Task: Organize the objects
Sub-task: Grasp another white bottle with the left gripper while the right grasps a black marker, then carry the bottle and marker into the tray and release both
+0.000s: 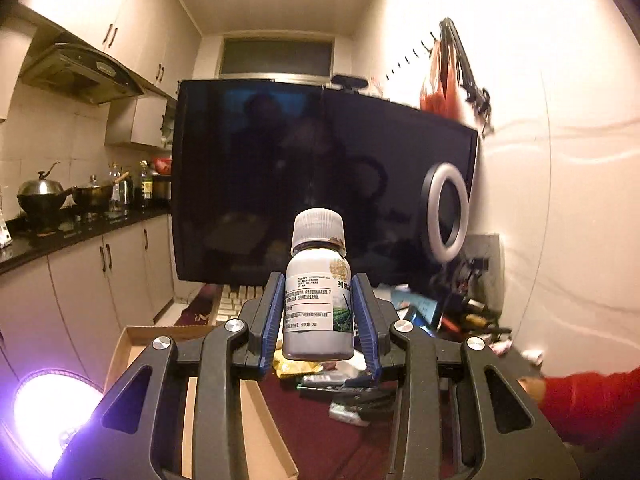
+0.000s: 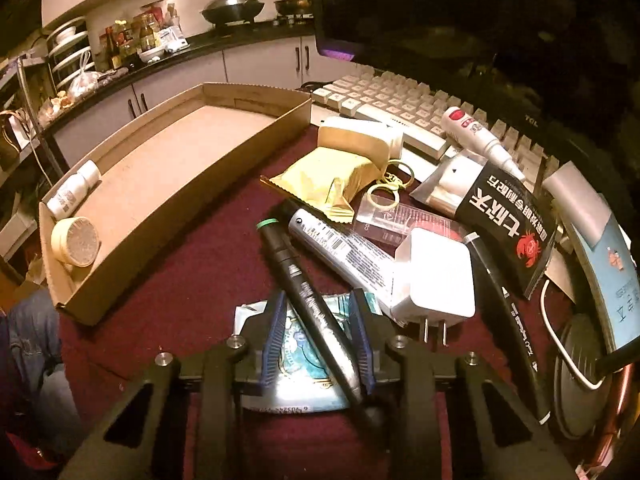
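My left gripper (image 1: 319,308) is shut on a white pill bottle (image 1: 318,300) with a ribbed white cap, held upright in the air above the table. Below it lie the cardboard tray (image 1: 132,340) and a heap of small items. In the right wrist view my right gripper (image 2: 320,328) is open, low over the red cloth; a black marker (image 2: 308,304) lies slanted between its fingers on a teal packet (image 2: 296,344). The cardboard tray (image 2: 248,128) holds a small white bottle (image 2: 74,194) and a round tin (image 2: 76,242).
A yellow snack packet (image 2: 324,180), a grey tube (image 2: 340,248), a white charger plug (image 2: 434,284), a black crab-printed pouch (image 2: 508,224), a red-capped tube (image 2: 480,140) and a keyboard (image 2: 400,100) crowd the table. A dark monitor (image 1: 320,176) stands behind. A red-sleeved arm (image 1: 580,404) is at right.
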A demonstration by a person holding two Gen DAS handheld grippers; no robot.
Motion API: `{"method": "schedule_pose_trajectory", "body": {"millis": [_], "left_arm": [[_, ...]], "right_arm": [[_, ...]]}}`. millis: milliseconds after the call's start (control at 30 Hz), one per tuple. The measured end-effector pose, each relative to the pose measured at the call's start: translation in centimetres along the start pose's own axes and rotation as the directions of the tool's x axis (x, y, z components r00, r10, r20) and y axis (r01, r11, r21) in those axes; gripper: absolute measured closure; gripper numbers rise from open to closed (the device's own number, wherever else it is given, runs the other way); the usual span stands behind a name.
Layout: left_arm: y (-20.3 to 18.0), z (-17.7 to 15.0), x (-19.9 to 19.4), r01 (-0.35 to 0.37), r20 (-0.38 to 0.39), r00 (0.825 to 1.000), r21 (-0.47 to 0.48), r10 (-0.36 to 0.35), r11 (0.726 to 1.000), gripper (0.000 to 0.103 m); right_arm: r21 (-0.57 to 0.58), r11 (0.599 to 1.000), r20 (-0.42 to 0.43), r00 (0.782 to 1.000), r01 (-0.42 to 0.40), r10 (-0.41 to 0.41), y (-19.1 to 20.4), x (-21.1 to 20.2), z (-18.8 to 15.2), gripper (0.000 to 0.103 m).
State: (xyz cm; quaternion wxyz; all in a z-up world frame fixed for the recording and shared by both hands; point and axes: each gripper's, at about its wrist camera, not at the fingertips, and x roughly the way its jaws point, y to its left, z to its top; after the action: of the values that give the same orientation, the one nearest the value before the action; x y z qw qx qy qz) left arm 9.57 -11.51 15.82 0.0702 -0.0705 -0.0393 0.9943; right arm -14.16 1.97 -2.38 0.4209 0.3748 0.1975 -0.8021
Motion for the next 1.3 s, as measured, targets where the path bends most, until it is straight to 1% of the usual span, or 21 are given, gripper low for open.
{"method": "schedule_pose_trajectory", "body": {"millis": [33,167,300,367,500,633,733,800,1067,1200,1300], "left_arm": [[0.2,0.2,-0.2,0.006,0.002,1.000,-0.011,-0.005,1.000,0.069],[0.6,0.1,-0.3,0.001,-0.005,1.000,-0.024,-0.001,1.000,0.069],[1.0,0.0,0.1,-0.016,-0.025,1.000,-0.036,0.015,0.999,0.069],[1.2,-0.1,0.2,-0.025,-0.037,0.999,-0.045,0.023,0.999,0.069],[1.6,-0.6,0.9,-0.036,-0.062,0.998,-0.051,0.033,0.998,0.069],[2.4,-1.5,2.0,-0.053,-0.097,0.994,-0.065,0.047,0.996,0.069],[3.5,-2.6,3.5,-0.086,-0.150,0.986,-0.079,0.073,0.993,0.069],[4.1,-3.3,4.2,-0.103,-0.180,0.980,-0.094,0.084,0.990,0.069],[6.3,-5.2,6.0,-0.168,-0.253,0.958,-0.121,0.133,0.978,0.069],[7.7,-6.1,7.0,-0.206,-0.303,0.940,-0.140,0.156,0.968,0.069],[8.7,-6.8,7.6,-0.239,-0.339,0.924,-0.153,0.176,0.959,0.069]], "right_arm": [[0.000,1.000,0.003,1.000,0.003,-0.003,0.1,-0.1,0.0,0.079],[-0.014,1.000,0.028,0.999,0.023,-0.023,1.0,-0.8,-0.2,0.090],[0.005,1.000,0.052,0.999,0.006,-0.007,1.2,-1.6,-0.3,0.090],[0.026,1.000,0.069,0.998,-0.016,0.015,1.1,-2.1,-0.3,0.090],[0.087,0.992,0.101,0.992,-0.089,0.080,0.5,-3.0,-0.1,0.090],[0.158,0.971,0.133,0.979,-0.177,0.157,-0.6,-3.4,0.4,0.090],[0.195,0.954,0.150,0.969,-0.226,0.199,-0.9,-3.6,0.5,0.090],[0.206,0.948,0.158,0.964,-0.242,0.212,-1.0,-3.6,0.5,0.090],[0.228,0.924,0.194,0.944,-0.307,0.266,-0.2,-4.1,1.3,0.090],[0.217,0.915,0.206,0.933,-0.339,0.297,1.0,-4.1,2.1,0.090],[0.232,0.898,0.221,0.919,-0.374,0.326,1.9,-3.8,3.1,0.090]]}}
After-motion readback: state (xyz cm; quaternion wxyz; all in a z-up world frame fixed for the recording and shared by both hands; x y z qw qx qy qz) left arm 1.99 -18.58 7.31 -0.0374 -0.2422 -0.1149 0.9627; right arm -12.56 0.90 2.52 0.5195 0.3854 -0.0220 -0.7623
